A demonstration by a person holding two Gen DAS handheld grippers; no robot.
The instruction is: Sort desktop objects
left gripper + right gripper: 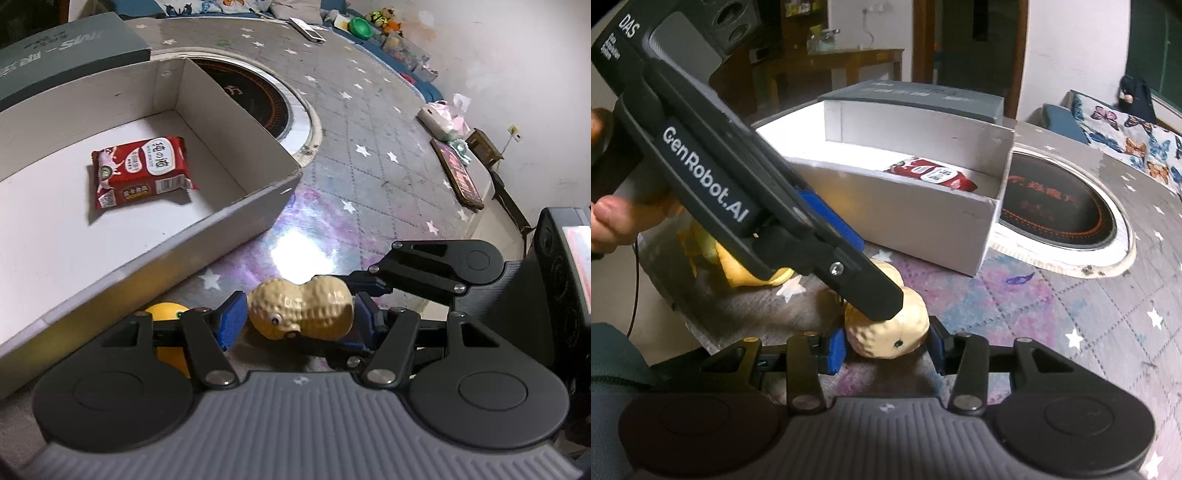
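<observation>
We saw the peanut toy [300,309] clamped lengthwise in our left claw [295,317], our right claw [886,345] gripping its near end, white box [258,206] at ten o'clock on the worktop [369,147].

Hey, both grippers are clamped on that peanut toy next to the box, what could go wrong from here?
1. The left gripper and right gripper both pinch the peanut toy; pulling apart could twist it loose or strain it.
2. The two grippers sit crowded together, so lifting may knock their fingers into each other.
3. The yellow ball lies loose beside the left gripper's finger; a nudge could roll it along the box wall.
</observation>
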